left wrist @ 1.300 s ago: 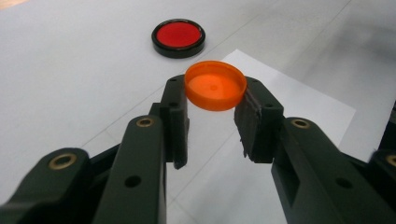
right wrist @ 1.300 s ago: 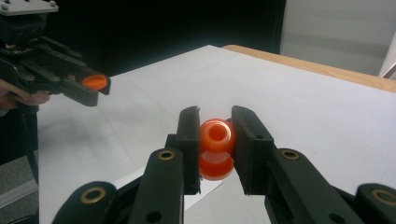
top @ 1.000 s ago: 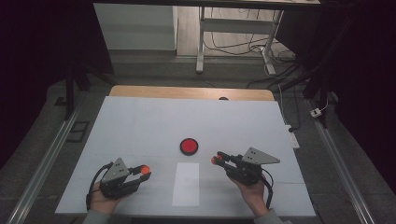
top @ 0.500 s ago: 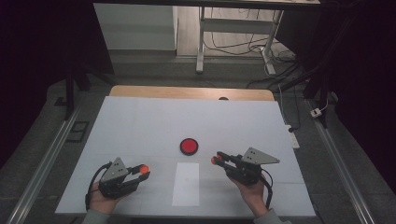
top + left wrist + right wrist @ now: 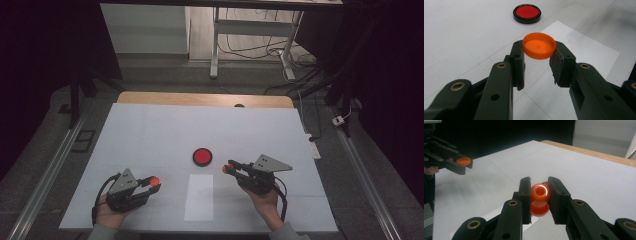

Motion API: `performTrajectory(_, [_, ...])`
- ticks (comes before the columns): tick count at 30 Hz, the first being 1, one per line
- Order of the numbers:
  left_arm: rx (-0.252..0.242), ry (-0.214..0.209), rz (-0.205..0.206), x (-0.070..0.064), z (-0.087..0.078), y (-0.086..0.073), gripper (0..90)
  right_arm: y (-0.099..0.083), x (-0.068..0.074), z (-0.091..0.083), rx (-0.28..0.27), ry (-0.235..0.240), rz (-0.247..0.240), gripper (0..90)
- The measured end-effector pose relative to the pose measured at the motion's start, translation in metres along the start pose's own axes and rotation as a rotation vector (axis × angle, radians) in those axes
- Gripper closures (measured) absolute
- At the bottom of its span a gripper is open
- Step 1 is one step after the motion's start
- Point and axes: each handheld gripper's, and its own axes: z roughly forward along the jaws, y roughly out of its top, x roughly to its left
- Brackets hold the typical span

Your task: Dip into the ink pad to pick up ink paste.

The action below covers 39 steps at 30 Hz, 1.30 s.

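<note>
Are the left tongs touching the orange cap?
Touching. The left gripper view shows the orange cap pinched between both jaws of the left tongs, one pressing on each side of its rim, holding it above the table.

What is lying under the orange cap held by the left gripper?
Under the orange cap, clamped in the left gripper, lie the white sheet and table. The patch directly beneath the cap is hidden.

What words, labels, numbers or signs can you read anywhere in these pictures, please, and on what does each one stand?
No text can be read in full.
A faint reddish mark on the white paper sheet, just past the orange cap held by the left gripper: too blurred to read.
The red disc and the orange piece in the right gripper bear no lettering.
</note>
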Motion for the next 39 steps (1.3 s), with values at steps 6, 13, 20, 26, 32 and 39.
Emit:
performTrajectory(6, [0.003,-0.001,-0.002,0.001,0.001,0.0,65.3,-0.001,-0.005,0.011,0.019,-0.004,0.009,72.8])
performTrajectory(13, [-0.001,-0.011,-0.009,0.0,0.002,0.0,65.3,0.0,-0.008,0.023,0.04,-0.004,0.012,72.7])
performTrajectory(20, [0.001,-0.008,-0.009,0.001,0.002,-0.001,65.3,0.001,-0.012,0.037,0.058,-0.008,0.021,72.7])
performTrajectory(26, [0.005,-0.009,-0.008,0.001,0.002,-0.001,65.3,0.003,-0.014,0.045,0.069,-0.003,0.034,72.7])
performTrajectory(32, [0.01,-0.011,-0.003,0.0,0.004,-0.001,65.3,0.005,-0.016,0.051,0.068,-0.007,0.048,72.7])
performTrajectory(39, [0.011,-0.012,-0.004,0.0,0.004,-0.001,65.3,0.004,-0.021,0.058,0.076,-0.017,0.066,72.7])
